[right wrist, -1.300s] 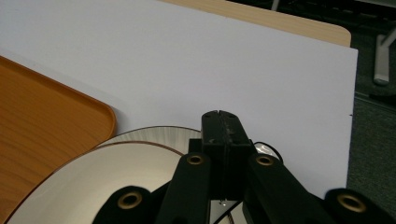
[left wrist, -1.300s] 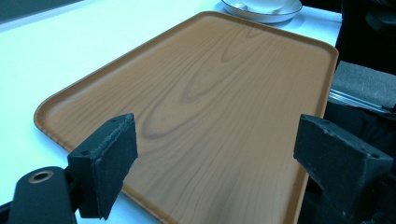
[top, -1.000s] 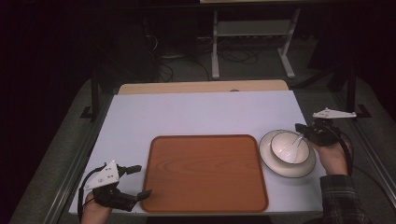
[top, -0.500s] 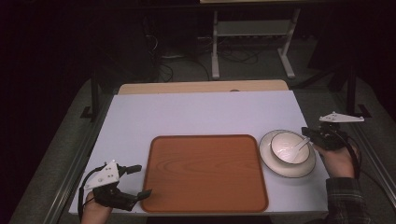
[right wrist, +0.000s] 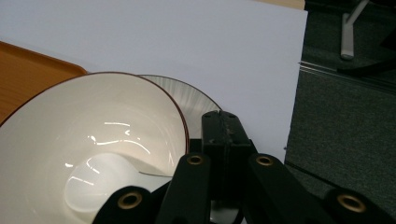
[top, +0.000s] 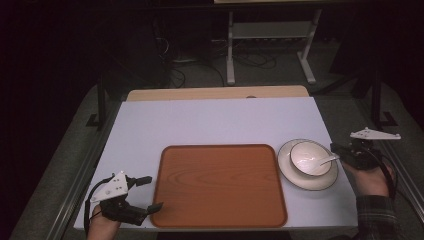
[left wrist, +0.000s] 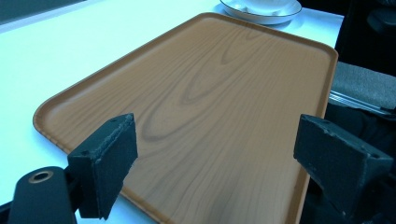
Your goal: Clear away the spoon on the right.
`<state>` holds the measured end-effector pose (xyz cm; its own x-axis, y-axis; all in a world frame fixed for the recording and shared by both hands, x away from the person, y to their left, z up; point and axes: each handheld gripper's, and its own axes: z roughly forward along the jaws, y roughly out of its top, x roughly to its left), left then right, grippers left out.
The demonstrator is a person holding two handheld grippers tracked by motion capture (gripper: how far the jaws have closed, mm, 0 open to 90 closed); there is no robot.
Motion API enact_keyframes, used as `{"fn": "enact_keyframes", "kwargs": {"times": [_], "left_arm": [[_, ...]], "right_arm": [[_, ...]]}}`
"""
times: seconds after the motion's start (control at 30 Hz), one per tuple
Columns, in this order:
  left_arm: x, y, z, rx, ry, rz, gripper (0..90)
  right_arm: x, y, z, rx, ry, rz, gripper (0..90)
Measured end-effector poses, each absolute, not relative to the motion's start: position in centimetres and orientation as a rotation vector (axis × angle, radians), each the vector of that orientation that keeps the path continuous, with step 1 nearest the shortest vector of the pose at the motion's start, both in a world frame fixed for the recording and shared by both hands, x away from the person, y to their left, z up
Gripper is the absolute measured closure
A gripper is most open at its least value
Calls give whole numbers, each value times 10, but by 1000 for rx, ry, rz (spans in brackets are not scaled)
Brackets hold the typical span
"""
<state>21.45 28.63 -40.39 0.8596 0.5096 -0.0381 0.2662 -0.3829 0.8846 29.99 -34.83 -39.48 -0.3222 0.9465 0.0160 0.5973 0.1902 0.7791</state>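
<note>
We see a white bowl (top: 310, 158) sitting on a saucer (top: 307, 183) near the right edge of the table (top: 215, 120), just beside a bare wooden tray (top: 220, 185). A white spoon (top: 325, 161) lies in the bowl, its scoop down in the well and its handle leaning over the right rim.

Our right gripper (top: 345, 153) is at that handle. In the right gripper view its jaws stand pressed close together, so we judge them clamped on the end of the spoon, though the handle itself is hidden behind the jaws there. Our left gripper (top: 147, 195) rests at the tray's near left corner, jaws spread wide and empty, with the tray showing between the two pads (left wrist: 109, 163).

The spoon looks like glazed ceramic (glossy, so likely slick): light, stiff, and apt to chip if knocked against the bowl. The thin handle is the natural place to take it, gripped squarely across its flat sides so it cannot twist. The bowl looks fragile too, and may tip or slide on the saucer if the spoon drags on its rim.
</note>
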Motion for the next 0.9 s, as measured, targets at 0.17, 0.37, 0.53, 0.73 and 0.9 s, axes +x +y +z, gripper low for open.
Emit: {"fn": "enact_keyframes", "kwargs": {"times": [0.17, 0.37, 0.53, 0.73, 0.9], "left_arm": [[215, 286, -404, 1987, 571, 292, 131], [215, 287, -404, 1986, 571, 291, 131], [215, 287, -404, 1989, 569, 292, 131], [215, 285, -404, 1991, 567, 288, 131], [215, 285, -404, 1992, 568, 288, 131]], "right_arm": [[295, -350, -393, 1437, 1963, 1001, 808], [282, -352, -390, 1457, 1897, 1050, 548], [268, -356, -393, 1507, 1847, 1096, 435], [262, -354, -404, 1550, 1866, 1136, 402], [270, -349, -414, 1570, 1891, 1160, 401]]}}
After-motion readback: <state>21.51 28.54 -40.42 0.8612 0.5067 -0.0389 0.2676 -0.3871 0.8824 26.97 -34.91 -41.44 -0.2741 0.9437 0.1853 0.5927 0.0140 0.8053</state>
